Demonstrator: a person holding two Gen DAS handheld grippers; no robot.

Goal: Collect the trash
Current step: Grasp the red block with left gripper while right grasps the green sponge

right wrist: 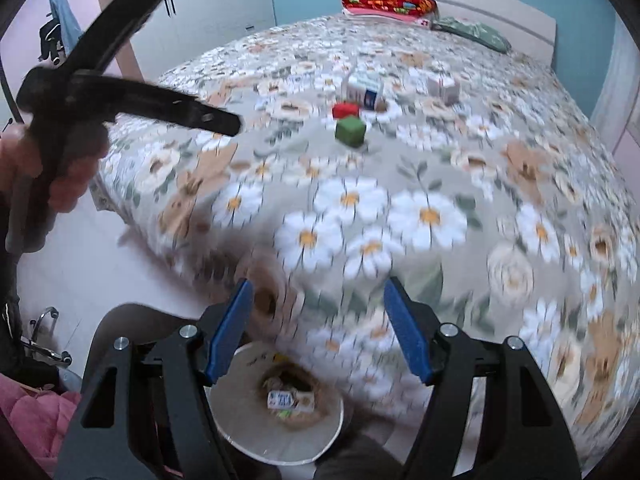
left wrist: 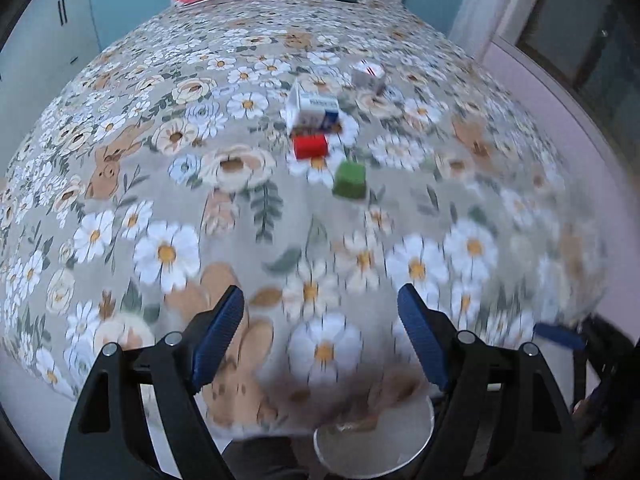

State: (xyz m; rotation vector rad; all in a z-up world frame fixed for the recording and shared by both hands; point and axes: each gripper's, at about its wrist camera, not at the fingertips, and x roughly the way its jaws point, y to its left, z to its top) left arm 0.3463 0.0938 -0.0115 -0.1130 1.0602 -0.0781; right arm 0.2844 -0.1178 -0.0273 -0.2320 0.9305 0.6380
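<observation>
Both jaws stand apart, empty: left gripper [left wrist: 320,300] and right gripper [right wrist: 318,294] hover over the trash bin [right wrist: 240,432], beyond which the green cube [right wrist: 350,131] waits.

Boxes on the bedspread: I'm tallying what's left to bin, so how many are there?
4: the white-and-blue carton, the white box right of it, the red box and the green box nearer. Blur could hide others.
</observation>
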